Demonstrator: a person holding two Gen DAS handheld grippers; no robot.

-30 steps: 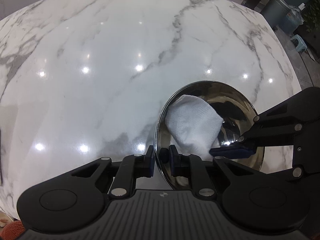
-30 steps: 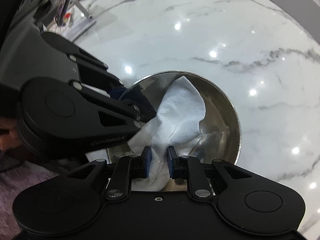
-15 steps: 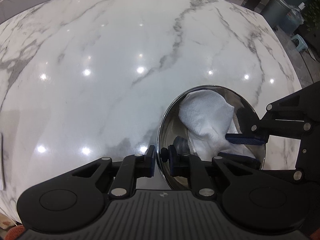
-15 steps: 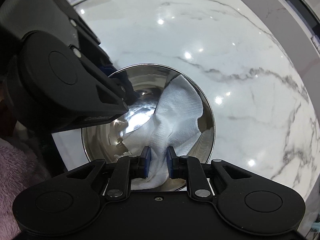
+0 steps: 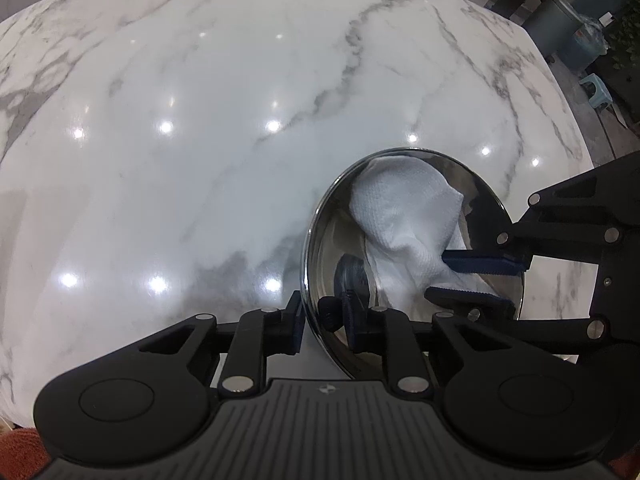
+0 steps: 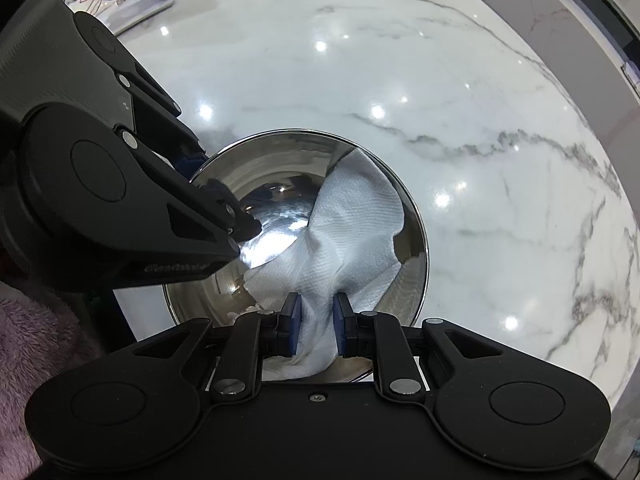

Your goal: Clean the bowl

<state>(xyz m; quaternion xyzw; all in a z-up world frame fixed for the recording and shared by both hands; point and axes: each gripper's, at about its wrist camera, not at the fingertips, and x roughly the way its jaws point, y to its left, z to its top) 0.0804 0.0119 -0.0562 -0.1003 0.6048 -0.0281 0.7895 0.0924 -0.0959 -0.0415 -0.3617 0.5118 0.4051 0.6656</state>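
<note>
My right gripper [image 6: 316,330] is pinching a bunched white paper towel [image 6: 352,236] between its blue pads, and the rest of the towel fans out ahead of the fingers across the inner wall of the steel bowl [image 6: 416,216]. My left gripper [image 5: 320,320] is clamped on the bowl's near rim, one finger outside the wall and the other inside it, and it holds the bowl tipped so that its mouth faces the right gripper. From the left wrist view I can see the right gripper's two blue fingers reaching in over the rim, the towel trapped between them and pressed against the far side of the bowl's interior.

I judge that I am in the middle of the wiping step: the towel is in contact with the metal and covers roughly one side of the inside, while the bottom and the opposite wall show bare and shiny, with bright reflections. I cannot tell from here whether any residue is left on those parts; a few small pale specks near the right gripper's fingers may be crumbs or scraps of towel.

The next move, as I see it, calls for sweeping the towel around the bare wall and across the bottom, with the left grip kept firm so the bowl does not slip or spin.

Beyond the bowl the white marble table [image 5: 200,160] stretches away, glossy under spots of ceiling light.
</note>
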